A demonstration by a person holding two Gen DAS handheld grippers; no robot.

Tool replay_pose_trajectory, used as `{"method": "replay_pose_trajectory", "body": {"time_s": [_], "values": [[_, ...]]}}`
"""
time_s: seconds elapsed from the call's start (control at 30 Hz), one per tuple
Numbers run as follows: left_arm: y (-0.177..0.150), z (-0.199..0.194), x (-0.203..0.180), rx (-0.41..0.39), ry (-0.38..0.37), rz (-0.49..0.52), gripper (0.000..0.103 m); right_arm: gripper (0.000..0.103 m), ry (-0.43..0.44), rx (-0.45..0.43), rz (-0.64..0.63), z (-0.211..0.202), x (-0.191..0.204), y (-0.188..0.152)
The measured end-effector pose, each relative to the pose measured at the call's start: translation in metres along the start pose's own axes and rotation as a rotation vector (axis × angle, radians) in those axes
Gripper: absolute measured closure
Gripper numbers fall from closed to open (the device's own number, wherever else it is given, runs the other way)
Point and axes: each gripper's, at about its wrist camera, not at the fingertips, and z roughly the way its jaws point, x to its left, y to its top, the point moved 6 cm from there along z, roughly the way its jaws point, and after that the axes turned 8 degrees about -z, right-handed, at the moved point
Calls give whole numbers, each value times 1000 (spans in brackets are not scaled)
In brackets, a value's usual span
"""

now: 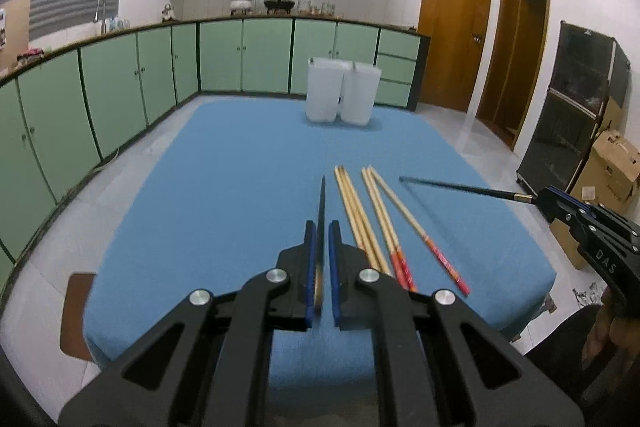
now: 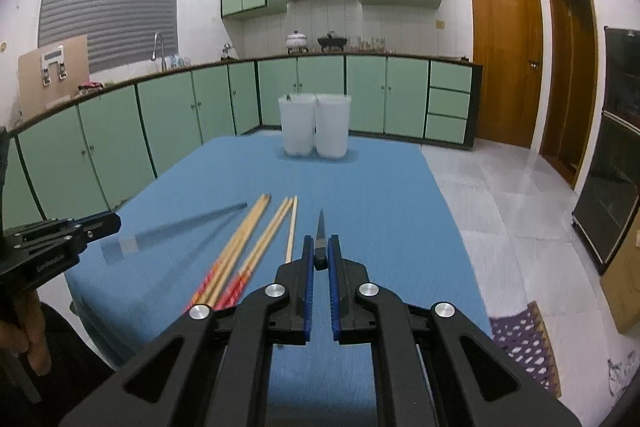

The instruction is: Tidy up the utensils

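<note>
Both tools are pinching one dark chopstick each: the left tool (image 1: 319,251) has its stick (image 1: 321,211) pointing ahead, the right tool (image 2: 319,255) grips its stick (image 2: 320,233) near the butt. Looks like the dark pair gets sorted first. The wooden chopsticks (image 1: 376,223) lie on the blue worktop (image 1: 240,167), probably headed for the two white bins (image 1: 342,93) at the far end.

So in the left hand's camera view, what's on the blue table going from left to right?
Left gripper holding a black chopstick → wooden chopsticks → another black chopstick held by the right gripper.
</note>
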Motion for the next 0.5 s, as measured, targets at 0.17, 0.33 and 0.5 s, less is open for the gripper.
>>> {"method": "replay_pose_trajectory", "body": {"time_s": [0.17,0.33,0.5], "values": [[24,-14,-5,-50,-8,18,98,97,2,-34,-20,-2,-3,26],[15,-13,-1,-42,-11,17,96,97,2,-37,-31,2,-5,30],[-38,11,2,79,2,41,76,97,14,-6,-3,7,-5,8]]}}
